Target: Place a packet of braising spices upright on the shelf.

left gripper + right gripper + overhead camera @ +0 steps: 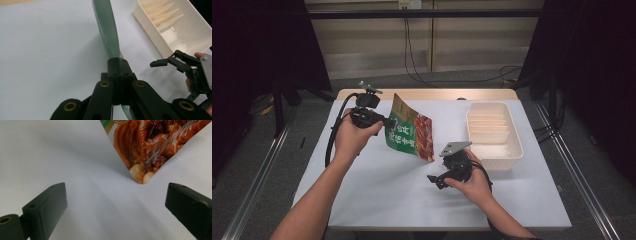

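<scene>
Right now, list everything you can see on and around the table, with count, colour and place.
food pouch: one, green and red, held up over the middle of the table
tray: one, cream, ribbed inside, right side of the table
table: one, white cover, wooden far edge
cables: several, black, floor behind the table
left gripper: one, black, jaws shut on the pouch's edge
right gripper: one, black, jaws open, low near the pouch's bottom corner
</scene>
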The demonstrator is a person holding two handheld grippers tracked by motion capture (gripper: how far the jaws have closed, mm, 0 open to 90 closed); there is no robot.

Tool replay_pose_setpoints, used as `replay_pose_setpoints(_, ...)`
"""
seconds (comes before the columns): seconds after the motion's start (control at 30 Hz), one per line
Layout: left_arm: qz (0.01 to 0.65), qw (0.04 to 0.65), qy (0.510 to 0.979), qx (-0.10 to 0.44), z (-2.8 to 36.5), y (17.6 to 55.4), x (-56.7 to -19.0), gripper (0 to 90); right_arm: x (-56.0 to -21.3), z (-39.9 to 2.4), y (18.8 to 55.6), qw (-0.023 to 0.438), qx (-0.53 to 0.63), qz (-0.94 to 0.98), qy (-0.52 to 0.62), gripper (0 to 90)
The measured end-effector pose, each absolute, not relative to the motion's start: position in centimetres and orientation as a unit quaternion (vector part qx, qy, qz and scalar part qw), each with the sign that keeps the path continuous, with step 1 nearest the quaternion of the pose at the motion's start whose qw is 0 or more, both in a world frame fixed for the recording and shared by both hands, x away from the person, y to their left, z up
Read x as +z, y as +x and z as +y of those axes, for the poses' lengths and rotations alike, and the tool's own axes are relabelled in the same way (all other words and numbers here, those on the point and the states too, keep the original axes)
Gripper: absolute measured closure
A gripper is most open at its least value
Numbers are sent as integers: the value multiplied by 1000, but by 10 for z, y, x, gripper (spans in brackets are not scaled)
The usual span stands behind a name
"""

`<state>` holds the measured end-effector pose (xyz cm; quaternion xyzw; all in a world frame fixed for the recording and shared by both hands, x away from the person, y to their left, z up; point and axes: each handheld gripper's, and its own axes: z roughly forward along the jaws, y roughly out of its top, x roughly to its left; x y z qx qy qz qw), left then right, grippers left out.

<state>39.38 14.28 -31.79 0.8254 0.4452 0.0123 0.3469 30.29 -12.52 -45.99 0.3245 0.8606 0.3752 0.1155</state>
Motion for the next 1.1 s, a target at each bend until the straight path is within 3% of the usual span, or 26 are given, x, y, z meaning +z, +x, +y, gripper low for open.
replay_pose_setpoints(0.5,401,311,862,-6,125,401,-290,900,-448,-137,311,95,397,854,324,33)
replay_pose_setpoints(0.67,392,305,868,-5,117,400,-281,900,-437,-138,314,108,385,863,307,33)
replay_pose_setpoints(1.1,343,275,898,-3,106,397,-261,900,-388,-138,339,97,389,877,264,37)
